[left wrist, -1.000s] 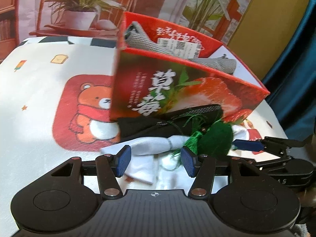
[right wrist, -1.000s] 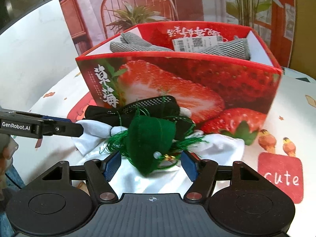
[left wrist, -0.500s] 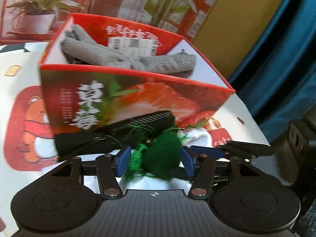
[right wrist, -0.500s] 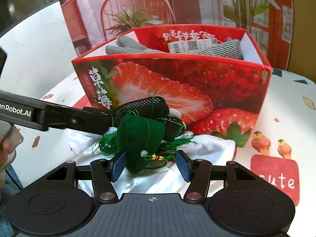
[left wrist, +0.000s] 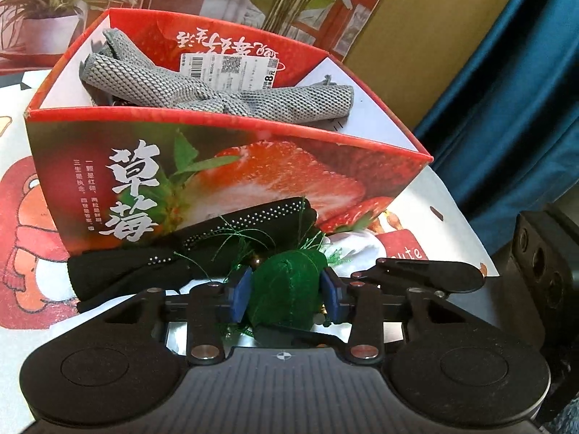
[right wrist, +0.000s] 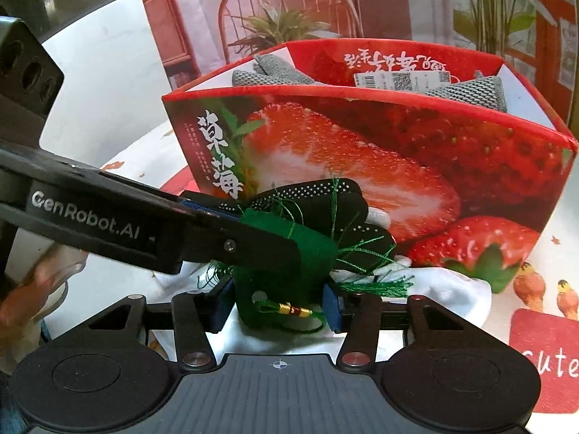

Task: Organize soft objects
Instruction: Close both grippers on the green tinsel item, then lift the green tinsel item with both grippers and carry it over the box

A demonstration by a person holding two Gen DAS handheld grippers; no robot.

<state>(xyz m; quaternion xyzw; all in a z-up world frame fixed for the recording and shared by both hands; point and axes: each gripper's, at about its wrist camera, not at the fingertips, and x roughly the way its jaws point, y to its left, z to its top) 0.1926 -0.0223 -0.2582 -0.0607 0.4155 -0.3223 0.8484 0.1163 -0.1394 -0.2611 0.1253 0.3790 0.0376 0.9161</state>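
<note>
A white cloth printed with cartoon pictures covers the tabletop (left wrist: 21,188), a red bear panel at the left and a red panel lettered "cute" at the right. On it stands the strawberry box (left wrist: 224,166), a red carton with a large strawberry picture and white characters on its near wall, open at the top. Inside the box lies a grey knitted cloth (left wrist: 217,88), stretched from the far left corner toward the right wall, with a white barcode tag (left wrist: 229,68) lying on it. Just in front of the box's near wall, on the tabletop, lies a heap of soft things: a white cloth (right wrist: 452,289) at the bottom, spread toward the right, and a black dotted glove (left wrist: 188,249) lying on it and touching the box. Nearest of all in that heap is the green pouch (left wrist: 286,293), a small stuffed felt piece with green tassel threads and a gold and red bead cord. The left gripper (left wrist: 286,294) has its jaws closing, with the green pouch between them and both blue pads against its sides. The right gripper (right wrist: 278,305) is likewise closing on the same pouch from the other side, its blue pads at the pouch's lower flanks. In the right wrist view one black finger of the left gripper crosses over the pouch from the left.
</note>
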